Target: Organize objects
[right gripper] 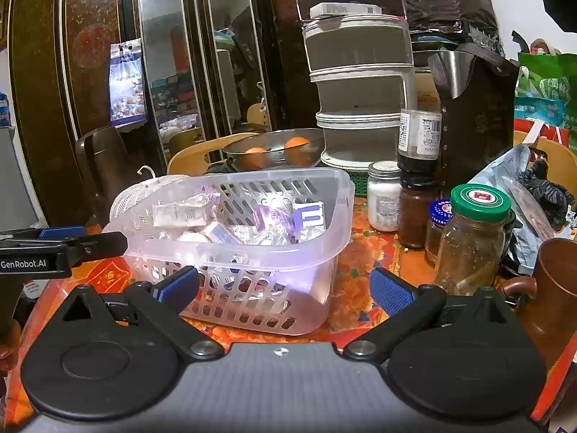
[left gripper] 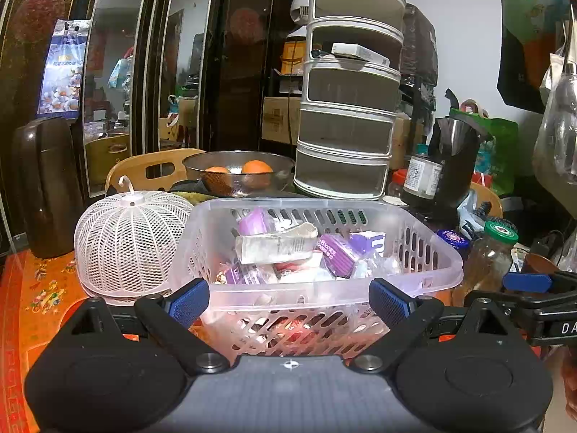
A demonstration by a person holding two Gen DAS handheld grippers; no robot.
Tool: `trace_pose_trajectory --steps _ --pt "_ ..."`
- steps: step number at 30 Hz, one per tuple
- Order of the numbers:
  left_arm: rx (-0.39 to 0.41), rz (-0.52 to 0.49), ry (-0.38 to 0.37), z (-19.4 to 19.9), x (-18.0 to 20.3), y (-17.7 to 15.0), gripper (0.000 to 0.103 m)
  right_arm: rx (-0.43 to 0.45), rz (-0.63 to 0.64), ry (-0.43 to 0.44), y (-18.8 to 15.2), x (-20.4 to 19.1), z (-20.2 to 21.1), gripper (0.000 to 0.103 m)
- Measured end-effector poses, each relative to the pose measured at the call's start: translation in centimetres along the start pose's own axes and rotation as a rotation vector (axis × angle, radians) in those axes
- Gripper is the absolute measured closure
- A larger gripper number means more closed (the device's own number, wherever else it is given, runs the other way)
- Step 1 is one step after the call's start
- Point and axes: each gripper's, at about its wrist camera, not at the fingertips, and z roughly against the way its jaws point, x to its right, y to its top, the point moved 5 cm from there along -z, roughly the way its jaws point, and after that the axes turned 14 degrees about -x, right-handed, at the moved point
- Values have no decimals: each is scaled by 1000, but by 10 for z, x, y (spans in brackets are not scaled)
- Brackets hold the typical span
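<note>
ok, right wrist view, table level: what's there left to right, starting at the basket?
basket → white jar → dark brown jar → blue-lidded jar → green-lidded jar → brown mug

A clear perforated plastic basket [left gripper: 324, 288] full of purple and white packets sits just beyond the left gripper [left gripper: 288, 301], whose blue-padded fingers [left gripper: 189, 301] are spread wide. A white mesh dome cover [left gripper: 130, 241] touches the basket's left side; a steel bowl of oranges [left gripper: 238, 171] stands behind it.

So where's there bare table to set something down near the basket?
Bare cloth lies between the basket and the green-lidded jar, and left of the mesh cover by the dark flask. Crowded among the jars at right.
</note>
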Motion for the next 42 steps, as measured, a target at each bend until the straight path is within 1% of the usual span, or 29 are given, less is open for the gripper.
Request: trace_pose_trajectory --steps 3,6,11,15,21,27,33,36,42 --pt "-2 -1 8 -1 1 -2 6 -4 4 -9 -2 -2 -1 0" --pt "-1 -1 6 -1 1 -4 6 -8 6 0 -4 -4 -2 0" --pt "2 3 9 0 2 -5 6 -5 10 -23 -11 -5 -4 0" --pt "-1 8 10 -1 2 -7 6 -5 -1 -16 -15 -4 -3 0" --pt "10 10 12 0 4 -9 6 20 5 -30 -13 -5 2 0" --pt "16 13 10 2 6 -10 6 15 -2 -31 -16 -2 2 0" --pt "8 1 13 0 10 -12 6 22 2 -7 -16 0 5 0" --pt "6 0 15 -1 10 -13 6 23 9 -18 -15 -2 5 0" --pt "5 6 18 -1 9 -13 6 20 8 -14 -15 -3 4 0"
